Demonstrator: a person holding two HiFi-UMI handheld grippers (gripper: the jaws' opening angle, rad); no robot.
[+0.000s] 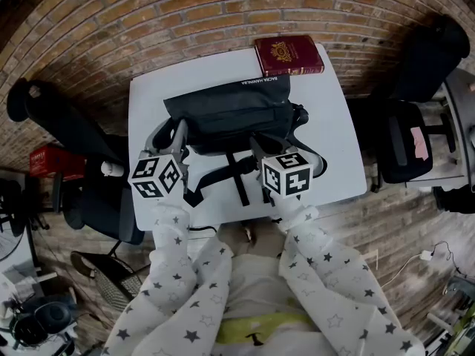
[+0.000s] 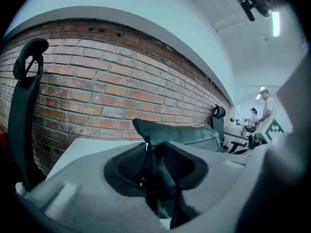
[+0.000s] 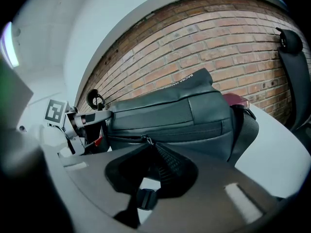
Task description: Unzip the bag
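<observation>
A black bag (image 1: 230, 113) lies on the white table (image 1: 334, 124), its zipper line running along the near side. My left gripper (image 1: 178, 136) is at the bag's left end. In the left gripper view its jaws (image 2: 154, 152) are shut on a fold of the bag's black fabric (image 2: 160, 174). My right gripper (image 1: 260, 143) is at the front of the bag, right of the middle. In the right gripper view its jaws (image 3: 153, 152) meet at the small zipper pull (image 3: 145, 140) and pinch it. The left gripper (image 3: 85, 120) shows at the bag's far end there.
A red booklet (image 1: 288, 55) lies at the table's back right corner, just behind the bag. The bag's straps and a buckle (image 1: 237, 169) trail toward the front edge. Office chairs stand left (image 1: 52, 117) and right (image 1: 408, 139) of the table, with a brick wall behind.
</observation>
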